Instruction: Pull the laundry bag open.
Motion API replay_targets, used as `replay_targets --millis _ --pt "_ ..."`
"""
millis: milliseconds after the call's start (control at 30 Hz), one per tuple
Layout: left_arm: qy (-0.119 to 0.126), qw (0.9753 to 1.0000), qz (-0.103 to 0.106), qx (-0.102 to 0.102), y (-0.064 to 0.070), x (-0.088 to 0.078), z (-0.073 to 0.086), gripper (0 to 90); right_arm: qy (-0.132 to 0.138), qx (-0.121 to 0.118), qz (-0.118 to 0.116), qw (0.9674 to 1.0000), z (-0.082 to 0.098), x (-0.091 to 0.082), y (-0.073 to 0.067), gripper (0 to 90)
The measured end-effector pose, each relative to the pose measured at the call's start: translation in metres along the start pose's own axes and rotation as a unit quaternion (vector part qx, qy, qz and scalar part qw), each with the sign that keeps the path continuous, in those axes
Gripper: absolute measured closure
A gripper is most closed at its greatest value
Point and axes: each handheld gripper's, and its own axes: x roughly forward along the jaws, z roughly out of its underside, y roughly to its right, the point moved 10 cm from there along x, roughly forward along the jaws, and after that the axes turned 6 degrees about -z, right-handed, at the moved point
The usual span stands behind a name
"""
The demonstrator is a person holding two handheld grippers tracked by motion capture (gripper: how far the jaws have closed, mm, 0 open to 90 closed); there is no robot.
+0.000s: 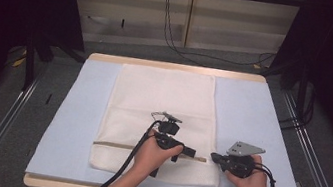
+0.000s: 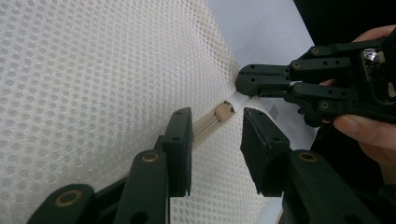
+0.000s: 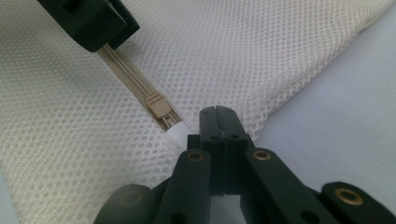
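The left gripper (image 2: 215,140) stands with its jaws partly apart, one on either side of the beige zipper track (image 2: 203,127) of a white mesh laundry bag (image 2: 93,84); nothing is pinched between the pads, and the small beige zipper slider (image 2: 224,112) lies just beyond the fingertips, apart from them. The right gripper (image 3: 219,122) has its jaws fully together, clamped on the edge of the mesh bag (image 3: 261,60) at the end of the zipper, beside a white end tab (image 3: 178,134) and just past the slider (image 3: 158,105). In the high view, the left gripper (image 1: 188,151) and right gripper (image 1: 215,157) point at each other across the bag's lower right corner, each held in a hand (image 1: 152,154). The bag (image 1: 163,98) lies flat on a pale blue mat (image 1: 76,109) covering the wooden table (image 1: 178,67), its zipper line running across near the person's edge.
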Motion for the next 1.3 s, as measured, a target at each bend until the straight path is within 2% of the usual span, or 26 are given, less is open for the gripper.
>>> replay_targets --millis 133,233,400,433,467,533,567,633,667,733,833,1000,1033,1067,1100,1167,1233,1267,1300 --pt "-0.008 1.0 -0.002 -0.003 0.002 0.005 0.001 65.3 -0.001 0.001 0.0 1.0 0.0 0.0 0.0 90.0" --pt "-0.013 0.9999 0.009 -0.008 0.006 0.009 0.002 65.3 0.0 -0.001 0.0 1.0 0.0 0.0 0.0 90.0" --pt "-0.024 0.9997 -0.005 0.002 0.005 0.017 0.003 65.3 -0.001 0.0 0.001 1.0 0.0 0.0 0.0 90.0" --pt "-0.022 0.9997 0.001 -0.01 0.008 0.019 0.003 65.4 -0.001 0.0 0.002 1.0 0.0 0.0 0.0 90.0" --pt "-0.022 0.9997 -0.005 -0.007 0.007 0.02 0.003 65.0 -0.001 -0.001 0.002 1.0 0.0 0.0 0.0 90.0" --pt "-0.024 0.9997 0.002 -0.007 0.008 0.021 0.003 64.8 -0.001 0.0 0.001 1.0 0.0 0.0 0.0 90.0" --pt "-0.025 0.9997 -0.004 -0.004 0.007 0.022 0.003 65.0 -0.001 -0.001 0.002 1.0 0.0 0.0 0.0 90.0" --pt "-0.02 0.9997 -0.003 -0.016 0.009 0.024 0.002 65.2 -0.001 0.0 0.0 1.0 0.0 0.0 0.0 90.0" --pt "-0.02 0.9997 0.0 -0.013 0.01 0.026 0.002 65.2 -0.001 0.0 0.001 1.0 0.0 0.0 0.0 90.0" --pt "-0.026 0.9996 -0.006 -0.006 0.009 0.028 0.003 67.0 -0.001 -0.001 0.001 1.0 0.0 0.0 0.0 90.0" --pt "-0.021 0.9996 -0.002 -0.016 0.011 0.032 0.002 69.9 0.0 -0.003 0.002 1.0 0.0 0.0 0.0 90.0" --pt "-0.018 0.9996 0.004 -0.02 0.014 0.039 0.0 74.4 -0.001 -0.005 0.002 1.0 0.0 0.0 -0.001 90.0" --pt "-0.019 0.9993 0.015 -0.03 0.017 0.041 0.0 75.8 -0.001 -0.005 0.003 1.0 0.0 0.0 -0.001 90.0" --pt "-0.019 0.9994 0.008 -0.028 0.015 0.041 0.0 77.1 -0.002 -0.005 0.004 1.0 0.0 0.0 0.0 90.0" --pt "-0.019 0.999 0.018 -0.037 0.017 0.042 0.0 77.3 -0.002 -0.005 0.004 1.0 0.0 0.0 0.0 90.0" --pt "-0.018 0.9993 0.013 -0.031 0.015 0.043 0.0 77.6 -0.001 -0.005 0.003 1.0 0.0 0.0 -0.001 90.0" --pt "-0.015 0.999 0.016 -0.038 0.018 0.045 0.0 80.3 -0.001 -0.005 0.003 1.0 0.0 0.0 -0.001 90.0" --pt "-0.017 0.9993 0.012 -0.032 0.017 0.045 0.0 81.0 -0.002 -0.006 0.004 1.0 0.0 0.0 -0.001 90.0" --pt "-0.016 0.9992 0.007 -0.036 0.016 0.046 0.0 82.3 -0.002 -0.005 0.004 1.0 0.0 0.0 -0.001 90.0"
